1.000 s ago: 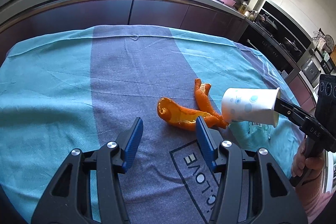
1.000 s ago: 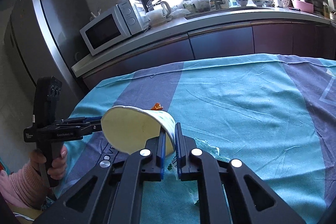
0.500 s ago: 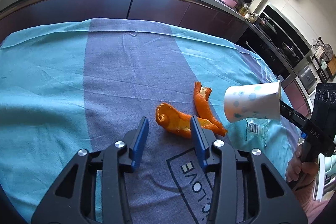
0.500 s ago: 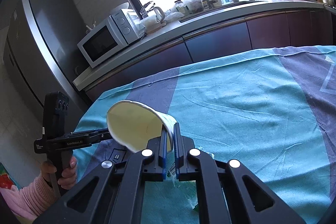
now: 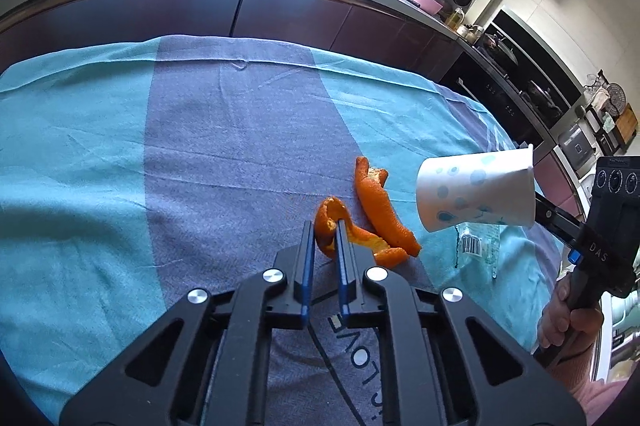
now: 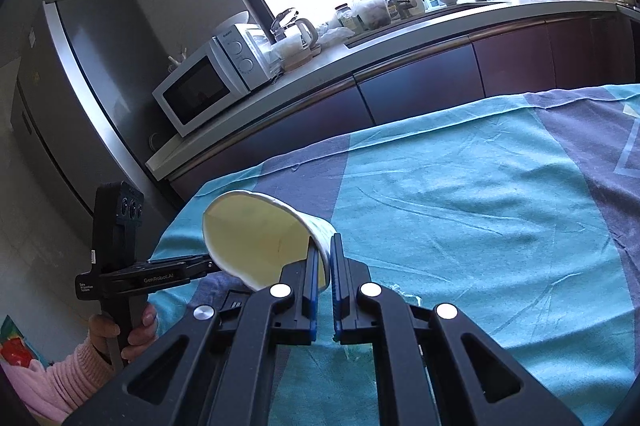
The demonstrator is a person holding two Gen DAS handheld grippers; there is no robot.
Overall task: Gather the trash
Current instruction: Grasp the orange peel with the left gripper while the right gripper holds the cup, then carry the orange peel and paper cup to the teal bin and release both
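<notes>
Two orange peels lie on the blue and teal tablecloth [image 5: 200, 146]. The curled orange peel [image 5: 330, 212] sits between the blue pads of my left gripper [image 5: 323, 232], whose jaws are closing and press on its curled end. The longer peel [image 5: 376, 202] lies just right of it, touching its far tip. My right gripper [image 6: 325, 246] is shut on the rim of a white dotted paper cup [image 6: 260, 238]. The cup [image 5: 476, 192] hangs tilted on its side above the cloth, to the right of the peels.
A clear plastic wrapper with a barcode [image 5: 476, 246] lies on the cloth below the cup. A person's hand [image 5: 568, 322] grips the right handle. Beyond the table runs a kitchen counter with a microwave [image 6: 208, 86], a kettle and dishes. A fridge [image 6: 80, 98] stands at the left.
My left gripper's jaws have come together from wide apart onto the curled orange peel. The right gripper still holds the cup, which stays in about the same place.
</notes>
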